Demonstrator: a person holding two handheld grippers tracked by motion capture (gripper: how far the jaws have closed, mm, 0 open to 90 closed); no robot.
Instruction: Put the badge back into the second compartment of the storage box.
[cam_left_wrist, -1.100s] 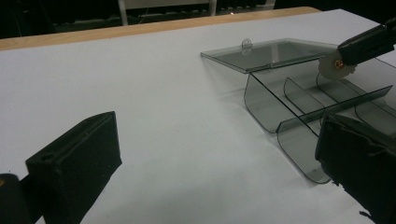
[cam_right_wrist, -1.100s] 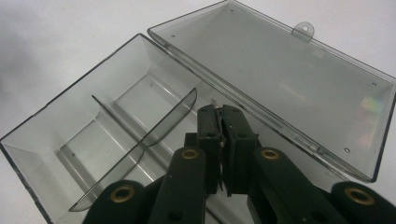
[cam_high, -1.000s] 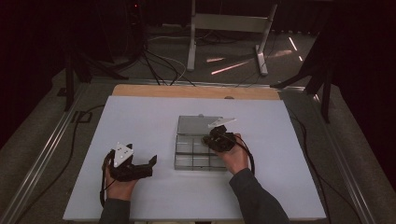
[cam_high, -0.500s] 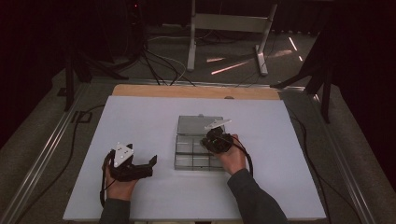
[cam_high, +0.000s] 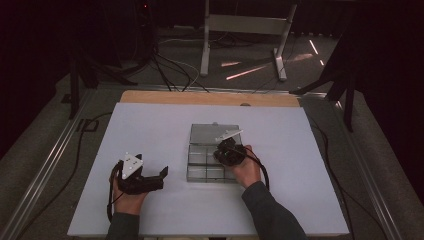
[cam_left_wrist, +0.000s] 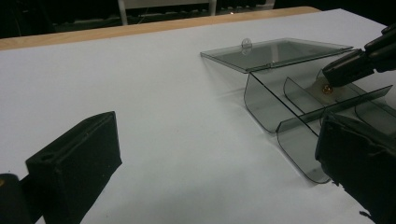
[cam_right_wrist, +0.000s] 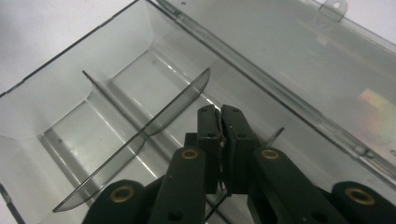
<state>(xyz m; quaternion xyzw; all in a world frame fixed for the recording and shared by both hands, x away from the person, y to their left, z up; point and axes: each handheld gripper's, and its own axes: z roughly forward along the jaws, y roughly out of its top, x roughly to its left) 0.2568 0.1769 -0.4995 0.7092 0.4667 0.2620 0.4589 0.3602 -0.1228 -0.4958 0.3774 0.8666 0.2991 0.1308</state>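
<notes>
Near the middle of the flat white surface: a smoky clear plastic compartment box, lid thrown open and lying flat on the far side, small tab at its far edge. Inside the box: curved clear plastic dividers, upright, splitting the tray into compartments. Beyond the white sheet: a pale wooden strip along the far edge.

Down into the box, over its right half: the right tool, held in the right hand, dark sleeve behind. Seen along it in the right gripper view: right tool's jaws pressed together, pinched on a thin clear plastic divider piece, its edge running down between them. Tip just above the box floor, near the hinge side; touching the floor or not, cannot tell.

Well to the left of the box, low over the white sheet: the left tool, gripped in the left hand, jaws spread wide with nothing between them, pointed toward the box. Grey three-cornered plate on top, black cable looping back beside the wrist.
</notes>
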